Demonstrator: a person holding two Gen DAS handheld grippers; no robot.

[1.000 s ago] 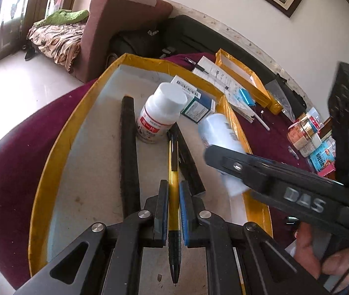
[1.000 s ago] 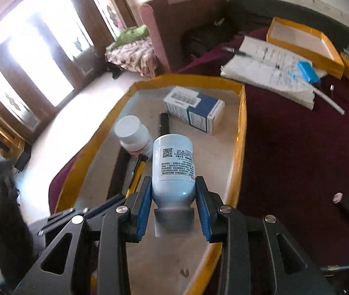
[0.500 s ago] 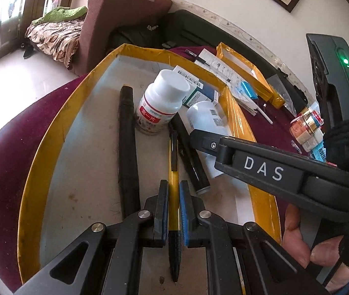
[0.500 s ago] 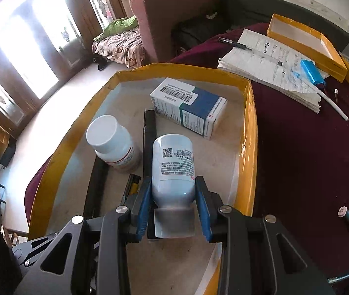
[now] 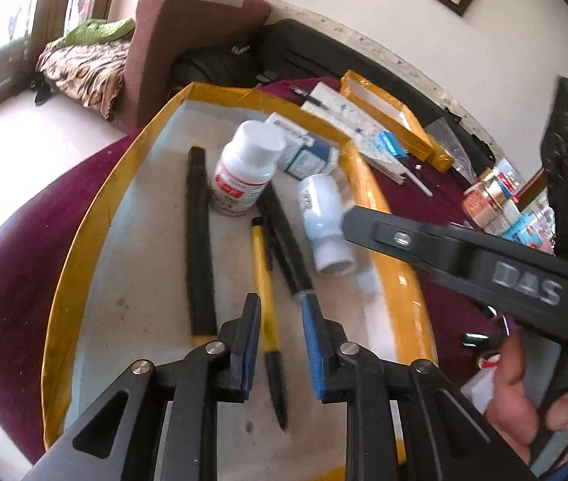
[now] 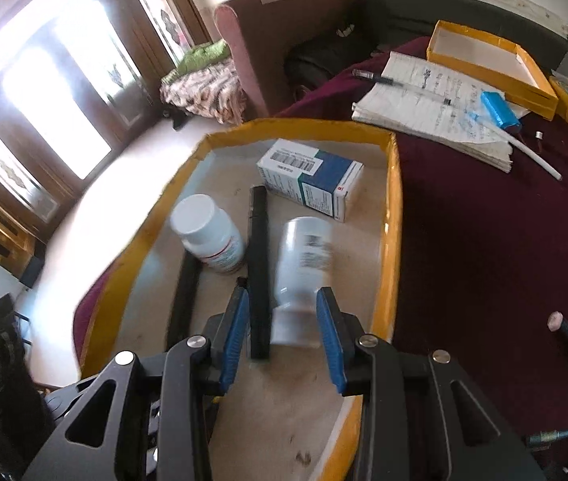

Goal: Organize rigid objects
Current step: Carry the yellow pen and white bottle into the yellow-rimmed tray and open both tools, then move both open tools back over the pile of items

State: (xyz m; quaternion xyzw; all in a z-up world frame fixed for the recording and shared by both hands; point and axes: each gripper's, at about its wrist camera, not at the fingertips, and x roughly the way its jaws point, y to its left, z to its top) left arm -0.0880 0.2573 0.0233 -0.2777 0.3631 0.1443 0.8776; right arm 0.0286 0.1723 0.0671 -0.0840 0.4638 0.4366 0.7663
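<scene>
Yellow-taped tray (image 5: 83, 248) holds everything in play. The left gripper (image 5: 280, 308) has its jaws opening around the yellow pen (image 5: 262, 280). The pads stand clear on both sides, so the pen lies loose on the tray floor. Its long axis runs 12 to 6, in line with the gripper, with the black tip at 6 under the jaws.

The right gripper (image 6: 282, 294) is spread around the white bottle (image 6: 304, 256). The cap is at 6 toward the gripper and the body runs to 12, tilted slightly. There is a gap on the 9 o'clock side, where a black stick (image 6: 258, 272) on the floor shows through. The bottle looks let go, but it is blurred, so the 3 o'clock pad may be touching.

My read: both items are placed and the next move is to back straight out toward 6. The right hand is nearer the loose stuff on the maroon cloth (image 6: 484, 260).

Only the left view shows:
- the pen
- the person's hand (image 5: 524, 401) at 4
- small packs (image 5: 496, 200) at 3

The right view shows:
- the box (image 6: 312, 180) in full at 12
- the notebook (image 6: 436, 112) at 1
- a second tray (image 6: 484, 56) at 1

The red-label bottle (image 5: 244, 176) stands at 11 of the pen.
</scene>
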